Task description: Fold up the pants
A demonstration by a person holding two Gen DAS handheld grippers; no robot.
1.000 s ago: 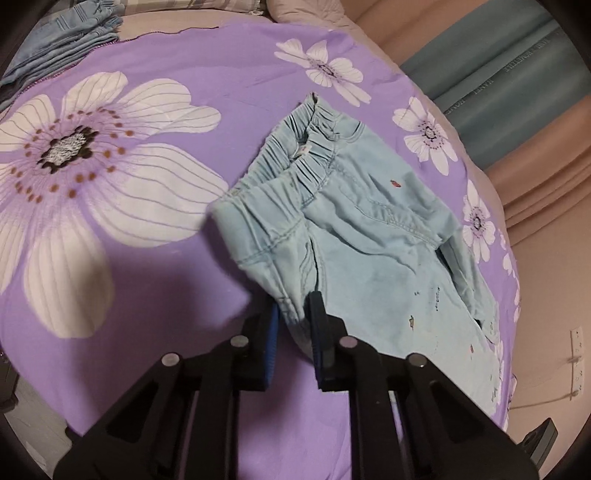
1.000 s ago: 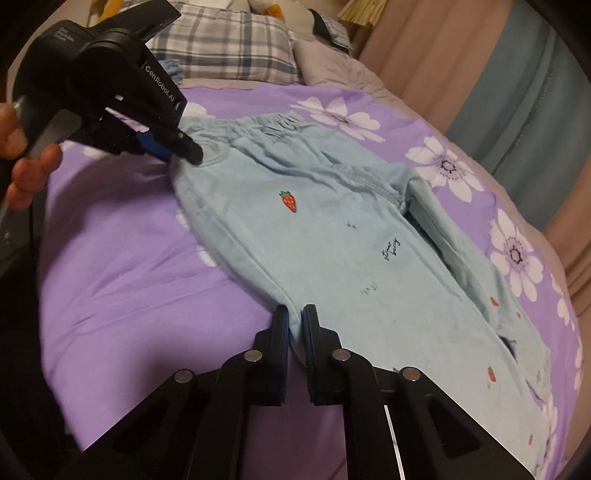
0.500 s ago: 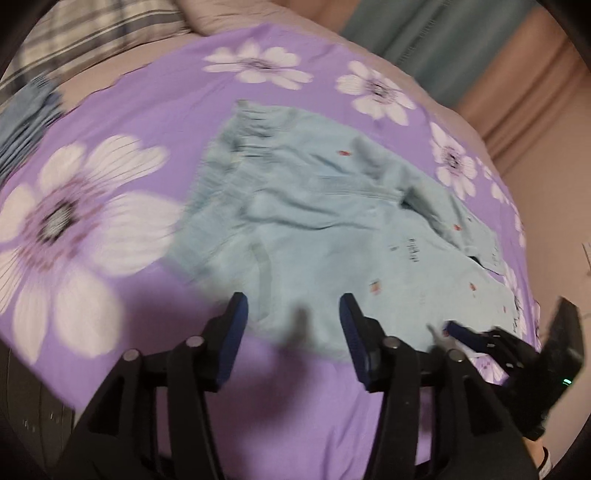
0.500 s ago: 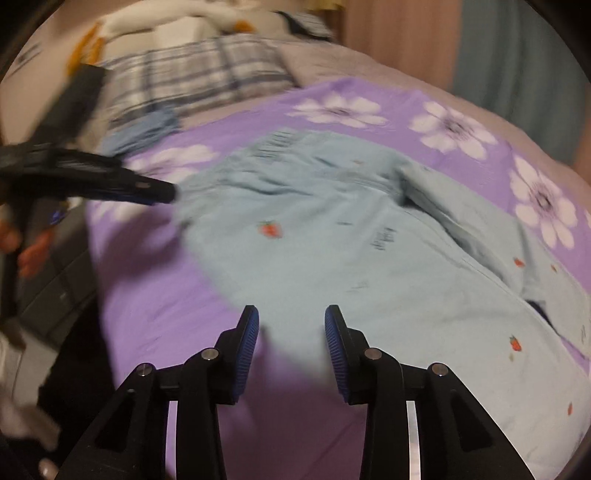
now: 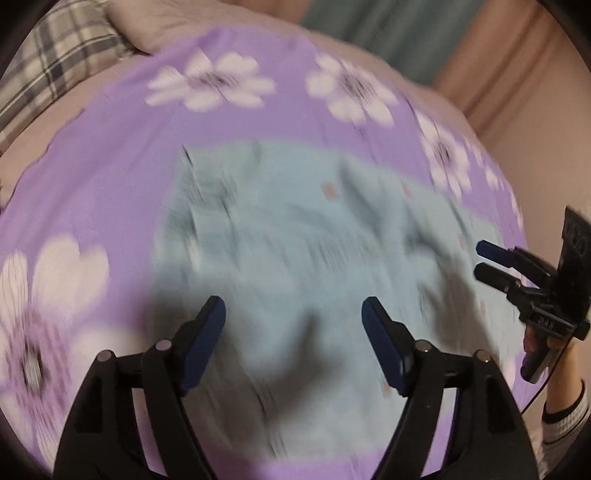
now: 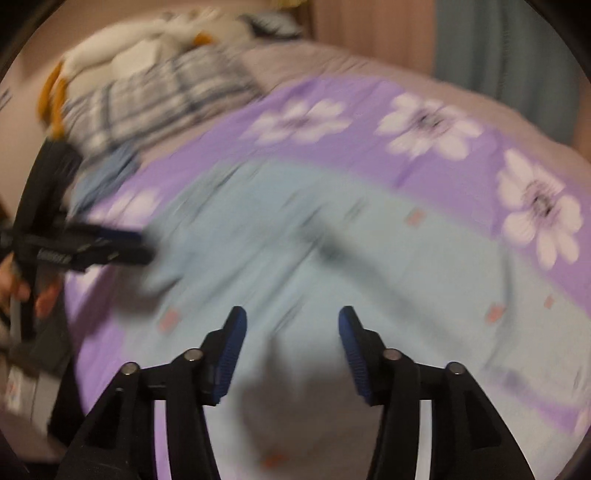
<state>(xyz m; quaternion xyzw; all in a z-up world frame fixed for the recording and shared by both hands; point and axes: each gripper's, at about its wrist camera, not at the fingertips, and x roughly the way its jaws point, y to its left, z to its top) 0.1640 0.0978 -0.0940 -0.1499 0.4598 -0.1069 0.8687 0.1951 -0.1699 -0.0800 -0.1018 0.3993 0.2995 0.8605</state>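
Light blue pants (image 5: pixel 303 240) with small strawberry prints lie spread on the purple flowered bedspread (image 5: pixel 122 147), blurred by motion in both views. My left gripper (image 5: pixel 293 314) hovers above their near edge; its jaws are opening and nothing is between them. In the right wrist view the pants (image 6: pixel 369 266) run off to the right. My right gripper (image 6: pixel 290 325) hangs over them, jaws also opening, empty. Each gripper shows in the other's view: the right gripper (image 5: pixel 487 262) at the right edge, the left gripper (image 6: pixel 136 245) at the left edge, both in a person's hands.
A plaid pillow (image 6: pixel 155 99) and a white and orange soft toy (image 6: pixel 122 51) lie at the head of the bed. Folded blue clothing (image 6: pixel 107 177) sits beside the pillow. Curtains (image 5: pixel 369 33) hang behind the bed. The bed's edge drops off at the left (image 6: pixel 37 387).
Both grippers were shut on the pants' near edge; they have let go, opened wide and lifted back from the cloth. The pants now lie flat on the bedspread.
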